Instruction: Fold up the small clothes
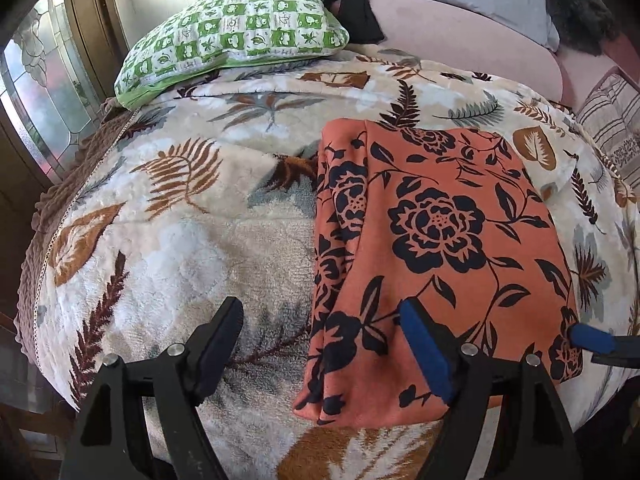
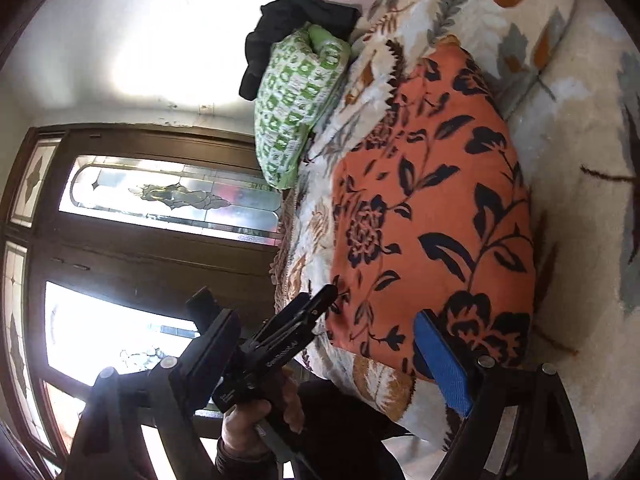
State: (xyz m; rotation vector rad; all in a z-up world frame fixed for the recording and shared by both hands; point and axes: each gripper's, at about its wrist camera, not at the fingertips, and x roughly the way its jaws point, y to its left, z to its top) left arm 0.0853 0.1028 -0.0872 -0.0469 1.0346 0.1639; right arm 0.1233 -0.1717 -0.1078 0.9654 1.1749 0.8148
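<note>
My left gripper [image 1: 320, 344] hangs with jaws wide apart over the near left edge of the orange floral garment [image 1: 440, 240], gripping nothing. My right gripper [image 2: 332, 364] is likewise spread and empty at the garment's near right corner. The garment lies part-folded on the leaf-print blanket [image 1: 180, 220], right of centre. Judgement: close each gripper on all layers at a near corner, lift evenly, and carry the edge toward the far side squarely, avoiding snagging the blanket pile.

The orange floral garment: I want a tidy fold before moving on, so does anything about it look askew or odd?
Mostly tidy. The orange floral garment lies flat on the leaf-print blanket, but its left edge bunches into loose, uneven layers instead of one clean crease.
</note>
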